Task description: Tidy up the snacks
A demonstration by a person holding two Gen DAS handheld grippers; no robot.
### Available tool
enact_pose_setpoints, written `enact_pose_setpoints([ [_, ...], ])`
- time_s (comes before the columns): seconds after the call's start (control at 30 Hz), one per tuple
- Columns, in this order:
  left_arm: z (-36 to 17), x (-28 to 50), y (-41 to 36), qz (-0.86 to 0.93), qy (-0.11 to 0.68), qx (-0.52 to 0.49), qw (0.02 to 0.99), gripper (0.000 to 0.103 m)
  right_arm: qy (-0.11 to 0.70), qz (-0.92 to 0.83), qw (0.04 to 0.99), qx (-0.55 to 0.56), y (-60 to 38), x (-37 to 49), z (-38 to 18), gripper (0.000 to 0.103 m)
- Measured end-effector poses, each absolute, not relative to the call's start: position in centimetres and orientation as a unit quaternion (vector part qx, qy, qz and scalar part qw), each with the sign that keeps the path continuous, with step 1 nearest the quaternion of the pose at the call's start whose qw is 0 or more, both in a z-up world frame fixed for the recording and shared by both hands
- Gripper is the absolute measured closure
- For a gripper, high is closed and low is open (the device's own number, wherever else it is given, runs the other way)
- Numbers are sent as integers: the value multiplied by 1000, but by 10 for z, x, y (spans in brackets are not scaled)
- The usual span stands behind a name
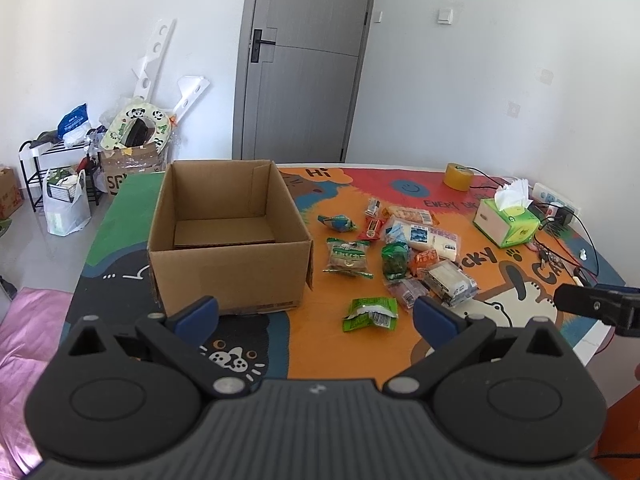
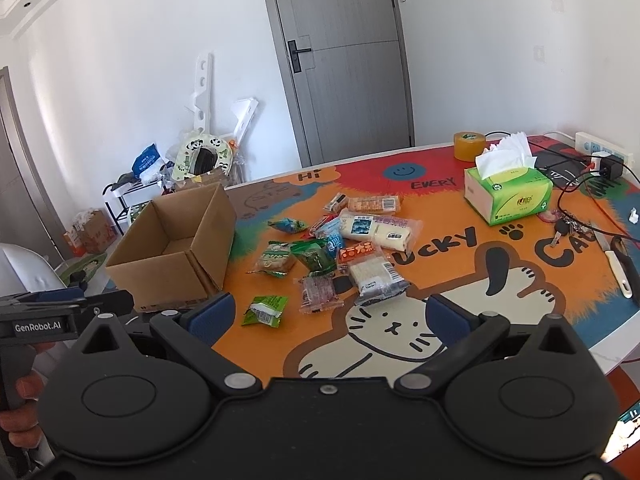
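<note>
An open, empty cardboard box [image 1: 224, 236] stands on the left of the colourful cat mat [image 1: 320, 320]; it also shows in the right wrist view [image 2: 176, 248]. Several wrapped snacks [image 1: 400, 248] lie in a loose pile to its right, also in the right wrist view [image 2: 344, 248]. A green packet [image 1: 370, 314] lies nearest, apart from the pile, and shows in the right wrist view [image 2: 264, 310]. My left gripper [image 1: 316, 312] is open and empty, above the mat just in front of the box. My right gripper [image 2: 328, 316] is open and empty, near the table's front edge.
A green tissue box [image 2: 508, 192], a roll of tape [image 2: 470, 146], cables, keys and a power strip [image 2: 604, 150] occupy the right side of the table. A knife [image 2: 616, 264] lies near the right edge. Bags, a rack and cartons stand on the floor at the left.
</note>
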State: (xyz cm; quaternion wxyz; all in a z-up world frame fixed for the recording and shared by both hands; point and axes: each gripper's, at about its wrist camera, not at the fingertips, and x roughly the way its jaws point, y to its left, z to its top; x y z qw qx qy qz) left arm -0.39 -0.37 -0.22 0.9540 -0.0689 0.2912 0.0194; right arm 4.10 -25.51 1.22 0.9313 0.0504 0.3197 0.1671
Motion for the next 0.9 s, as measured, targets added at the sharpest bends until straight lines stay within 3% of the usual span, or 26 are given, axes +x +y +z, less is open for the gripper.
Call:
enact_pose_setpoints([
  [0.9, -40, 51, -32, -2, 310, -65, 949, 1, 304, 147, 940, 44, -272, 76, -25, 0],
])
